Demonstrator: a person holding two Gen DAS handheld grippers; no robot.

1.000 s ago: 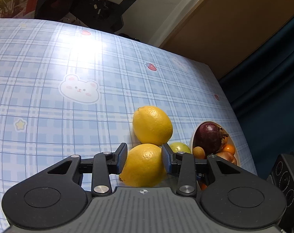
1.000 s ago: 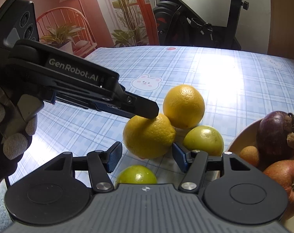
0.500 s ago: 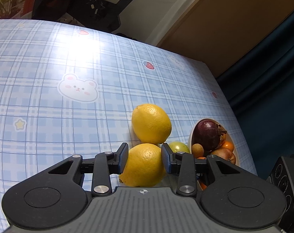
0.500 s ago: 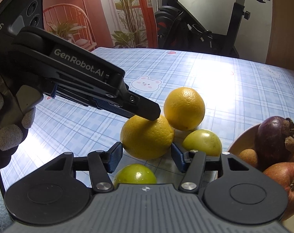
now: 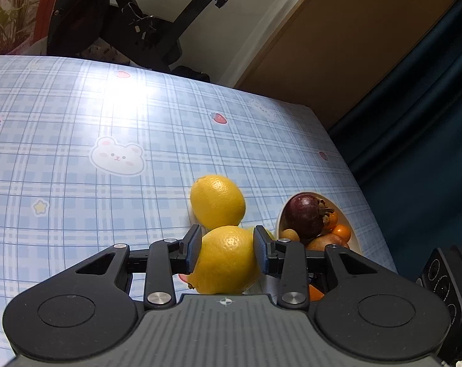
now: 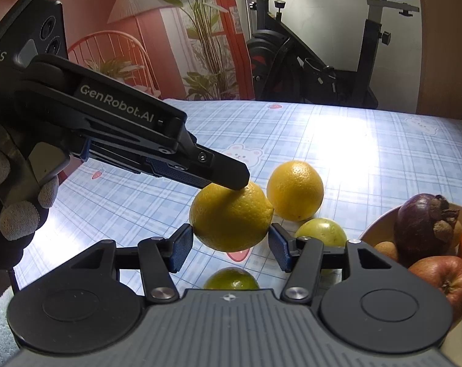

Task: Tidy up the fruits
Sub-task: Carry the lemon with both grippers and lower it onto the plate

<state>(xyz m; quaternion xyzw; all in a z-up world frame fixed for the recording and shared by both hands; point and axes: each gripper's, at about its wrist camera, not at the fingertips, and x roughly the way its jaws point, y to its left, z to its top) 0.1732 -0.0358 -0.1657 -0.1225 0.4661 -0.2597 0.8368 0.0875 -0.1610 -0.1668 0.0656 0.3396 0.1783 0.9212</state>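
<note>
My left gripper [image 5: 226, 250] is shut on a yellow lemon [image 5: 226, 260] and holds it above the table; the lemon also shows in the right wrist view [image 6: 231, 217], clear of the cloth. A second lemon [image 5: 217, 202] lies on the table beyond it. My right gripper [image 6: 229, 244] is open and empty, low over the table, with a green fruit [image 6: 232, 279] beneath it and another green fruit [image 6: 321, 232] by its right finger. A bowl [image 6: 374, 226] of mixed fruit stands at the right.
The table wears a blue checked cloth [image 5: 78, 128] with bear prints. The bowl holds a purple mangosteen [image 5: 304, 215], a red apple [image 6: 441, 278] and small orange fruits. An exercise bike [image 6: 307, 58] stands past the far edge. The table's right edge [image 5: 362, 189] lies just beyond the bowl.
My left gripper has lifted the lemon off the table. The right gripper has stayed open and nearly still.
</note>
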